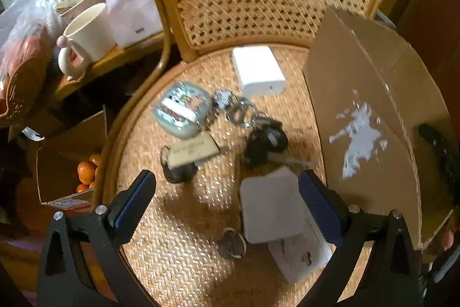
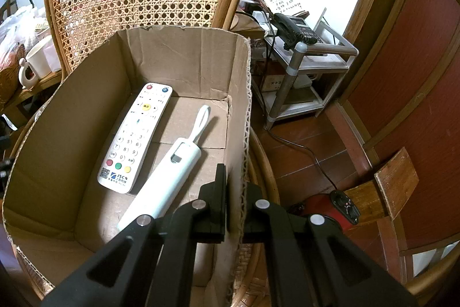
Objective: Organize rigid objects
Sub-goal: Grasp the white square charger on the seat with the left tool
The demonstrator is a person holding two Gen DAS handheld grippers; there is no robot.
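Hovering wide open over the white power bank (image 1: 271, 209) on the rattan chair seat (image 1: 178, 235), the left claw (image 1: 227, 197) is lining up a pick, needing to descend and close, while the right claw (image 2: 234, 202) is pinching the cardboard box wall (image 2: 238, 117).

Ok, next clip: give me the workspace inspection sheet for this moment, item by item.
Surface: woven rattan chair seat, partly sunlit.
Job's things: cardboard box on the seat, holding a white remote and a pale wand-shaped device. Loose on the seat: key bunch, printed case, white charger block, flat white pack.
Clutter: mug and bags on the side table; oranges in a floor box.
Grippers: left tongs open above the seat, gripping nothing; right tongs shut on the box wall.
Cables: black cord across the floor.
Surroundings: desk phone on a metal stand, wooden door.
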